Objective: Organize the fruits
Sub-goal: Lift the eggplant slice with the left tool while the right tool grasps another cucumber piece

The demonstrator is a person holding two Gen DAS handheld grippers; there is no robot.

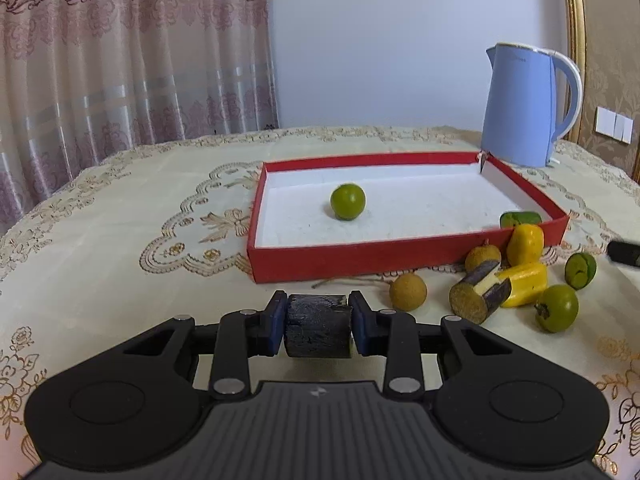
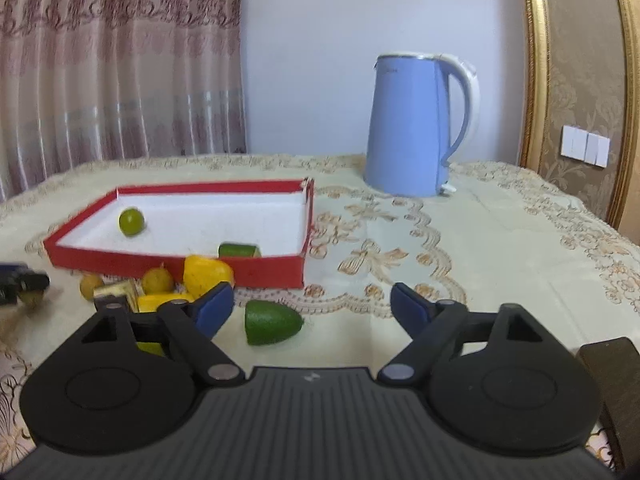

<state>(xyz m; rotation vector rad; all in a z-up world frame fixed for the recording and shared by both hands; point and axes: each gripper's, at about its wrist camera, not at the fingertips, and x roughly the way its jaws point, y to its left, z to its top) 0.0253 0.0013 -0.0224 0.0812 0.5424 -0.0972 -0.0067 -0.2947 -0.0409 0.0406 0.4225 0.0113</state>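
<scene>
1. Left gripper (image 1: pixel 318 326): jaws clamped narrow on a short dark, rough-skinned cylinder chunk of fruit (image 1: pixel 318 330), low centre of the left wrist view. Pinched across its flat ends, probably so it can't roll out on the way to the box.
2. Right gripper (image 2: pixel 312 306): jaws spread wide, nothing pressed between them. Green pointed fruit half with a flat cut face (image 2: pixel 272 323) sitting on the worktop (image 2: pixel 500 240) in the gap, closer to the left blue pad. Looks lined up as the next grab.
3. Shallow red cardboard box with a white inside (image 1: pixel 360 258): middle of the left view, open top, low walls, so easy to drop stuff in from above. Already inside: a round green fruit (image 1: pixel 347 201) and a green chunk (image 1: pixel 520 219) tucked in the lower right corner.
4. Still loose on the worktop, bunched just outside the box's near right corner: two yellow blocky pieces (image 1: pixel 525 244), small round tan fruits (image 1: pixel 408 291), another dark-skinned cylinder chunk with a pale cut face (image 1: pixel 478 294), two more green ones (image 1: pixel 557 307).
5. Light blue electric kettle (image 1: pixel 524 108) upper right behind the box, well clear of the action.
6. Guess: early-ish in the sort, most of the pile still outside.
</scene>
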